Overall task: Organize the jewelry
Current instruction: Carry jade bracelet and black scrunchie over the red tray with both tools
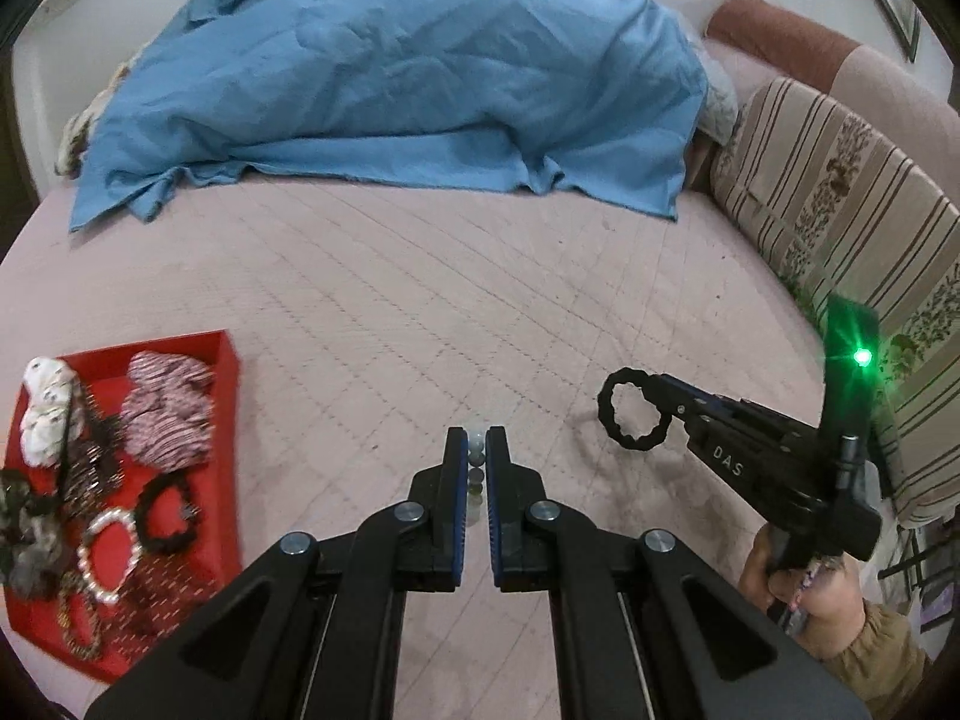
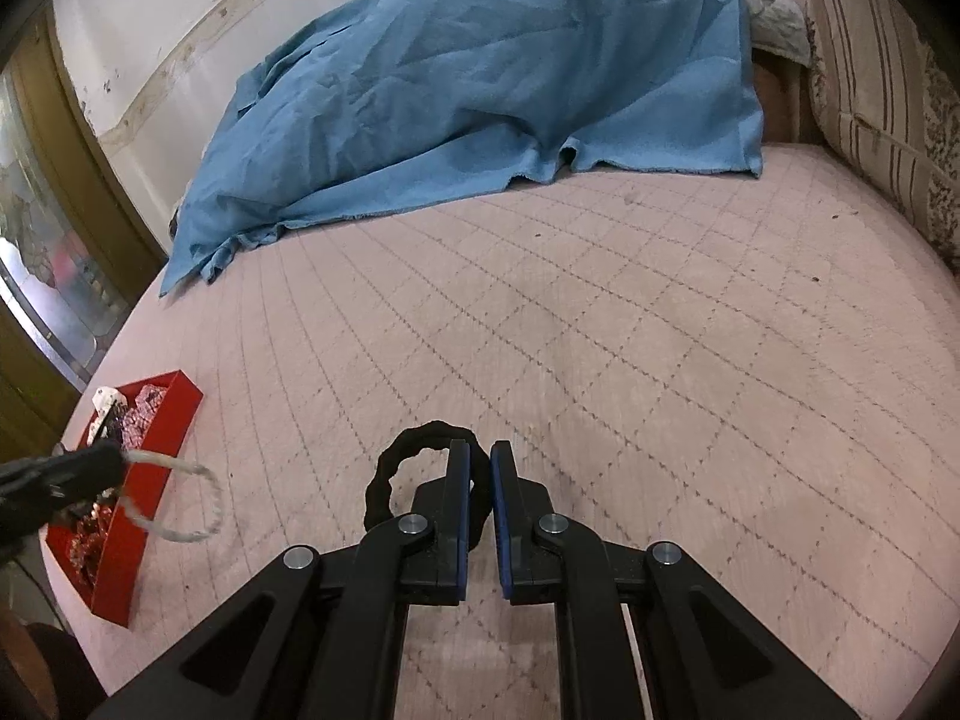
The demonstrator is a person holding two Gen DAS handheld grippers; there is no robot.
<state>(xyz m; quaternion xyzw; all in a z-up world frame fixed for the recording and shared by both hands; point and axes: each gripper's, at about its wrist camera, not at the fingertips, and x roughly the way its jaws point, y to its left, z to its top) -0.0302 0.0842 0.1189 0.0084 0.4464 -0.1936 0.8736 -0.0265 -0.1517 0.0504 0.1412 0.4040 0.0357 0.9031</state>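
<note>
1. Left gripper (image 1: 476, 450) clamps a pale bead bracelet (image 2: 180, 501), loop hanging free, prob. for carrying.
2. Right gripper (image 2: 480, 462) pinches a black ring scrunchie (image 1: 633, 414), loop ahead of tips.
3. Red tray (image 1: 225, 360), holding other pieces, sits left of both; likely drop spot.

The right gripper (image 2: 479, 468) sits at six o'clock, closed on a black ring-shaped band (image 2: 396, 480) that loops out toward its nine o'clock side above the pink quilted bed (image 2: 600, 330). At eight o'clock the left gripper (image 2: 117, 462) pinches a pale beaded bracelet (image 2: 204, 501) beside the red tray (image 2: 150, 450). A blue sheet (image 2: 480, 78) lies at twelve o'clock.
</note>
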